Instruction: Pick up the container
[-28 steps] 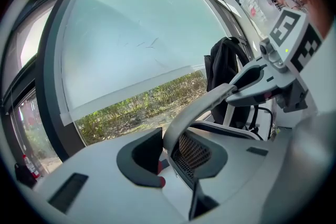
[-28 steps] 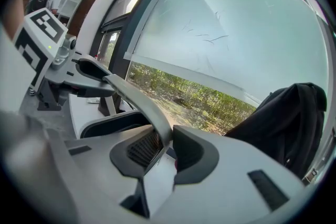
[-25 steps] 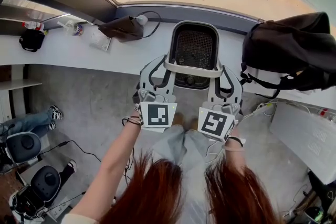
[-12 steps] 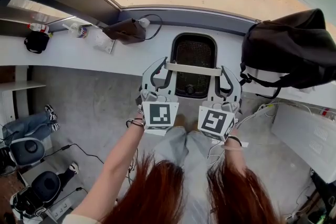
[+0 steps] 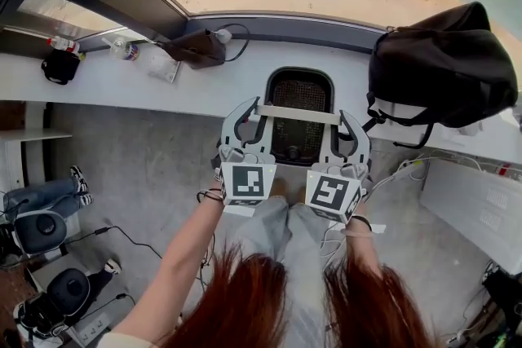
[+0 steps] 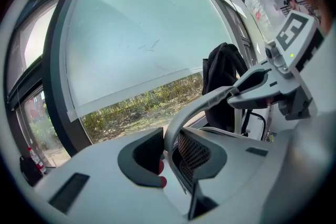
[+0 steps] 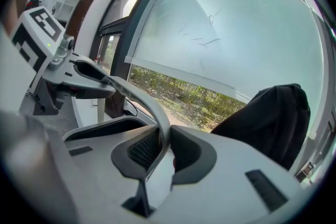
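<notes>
The container (image 5: 300,94) is a grey tub with a black mesh inside and a pale handle bar (image 5: 298,114) across its top. It sits over the front edge of the white counter (image 5: 122,85). My left gripper (image 5: 258,108) grips the bar's left end and my right gripper (image 5: 343,118) its right end. In the left gripper view the handle (image 6: 199,107) runs between the jaws of the left gripper (image 6: 176,157), with mesh (image 6: 191,155) behind. In the right gripper view the handle (image 7: 142,97) passes through the right gripper (image 7: 165,157). Both pairs of jaws are closing on the bar.
A black backpack (image 5: 444,65) lies on the counter at the right. A brown bag (image 5: 196,47), bottles (image 5: 122,49) and a black pouch (image 5: 61,67) are at the left. Office chairs (image 5: 41,228) and a seated person's legs (image 5: 41,191) are on the floor at the left.
The container and both grippers have come back from the window toward me, from the counter's middle to its front edge. Both grippers have kept their hold on the handle bar.
</notes>
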### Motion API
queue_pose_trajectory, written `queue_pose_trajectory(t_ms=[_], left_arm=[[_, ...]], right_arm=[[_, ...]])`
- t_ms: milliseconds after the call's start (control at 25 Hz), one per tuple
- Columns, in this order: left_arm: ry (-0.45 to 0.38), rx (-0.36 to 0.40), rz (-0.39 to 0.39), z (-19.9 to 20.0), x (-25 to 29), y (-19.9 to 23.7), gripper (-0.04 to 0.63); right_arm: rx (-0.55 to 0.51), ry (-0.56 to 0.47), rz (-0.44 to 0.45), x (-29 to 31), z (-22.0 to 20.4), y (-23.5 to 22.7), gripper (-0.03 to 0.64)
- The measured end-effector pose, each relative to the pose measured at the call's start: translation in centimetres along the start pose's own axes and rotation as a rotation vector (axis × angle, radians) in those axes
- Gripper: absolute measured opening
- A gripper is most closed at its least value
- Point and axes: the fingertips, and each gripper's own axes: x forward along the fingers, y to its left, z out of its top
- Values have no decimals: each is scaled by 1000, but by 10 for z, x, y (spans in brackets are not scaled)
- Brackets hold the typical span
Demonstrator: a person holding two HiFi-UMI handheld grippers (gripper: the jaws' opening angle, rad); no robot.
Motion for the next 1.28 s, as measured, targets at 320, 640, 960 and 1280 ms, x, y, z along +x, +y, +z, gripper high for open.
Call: queue_pose_trajectory(t_ms=[320, 640, 960, 1280], left_arm=[[-9, 0, -1, 29, -30, -4, 97], [-32, 12, 8, 69, -48, -1, 97], [-40, 10, 27, 121, -77, 5, 95], [-51, 2, 17, 184, -118, 16, 95]], right_arm=[[13, -8, -24, -37, 20, -9, 72], [12, -41, -44, -64, 47, -26, 72], [-33, -86, -47, -97, 88, -49, 71], [-30, -121, -56, -148, 144, -70, 71]])
